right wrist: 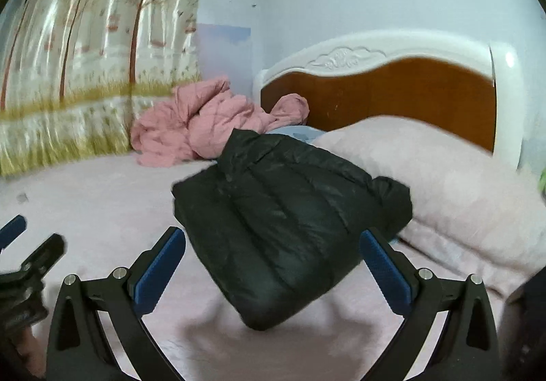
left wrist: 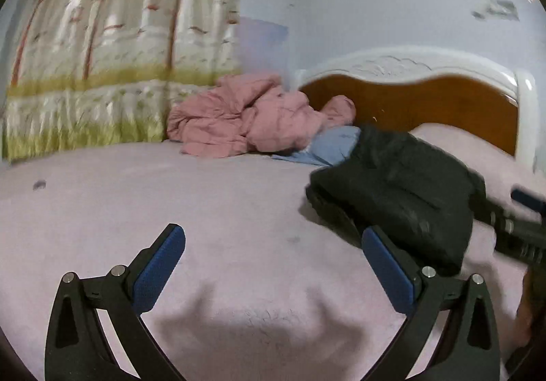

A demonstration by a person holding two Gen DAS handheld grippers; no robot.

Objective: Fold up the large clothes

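Black jacket [right wrist: 290,210] folded on bed [left wrist: 136,203], dead ahead of right tool [right wrist: 273,265], long axis slanting away. Left tool [left wrist: 273,265] off to its side. Both spread wide, empty.

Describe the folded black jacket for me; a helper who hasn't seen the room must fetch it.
Start at the bed's orange headboard with its white carved frame. In front of it, on the pink bedspread beside the pale pink pillow, lies the black jacket. It is the only dark, shiny, quilted bundle; the crumpled pink garment behind is unfolded.
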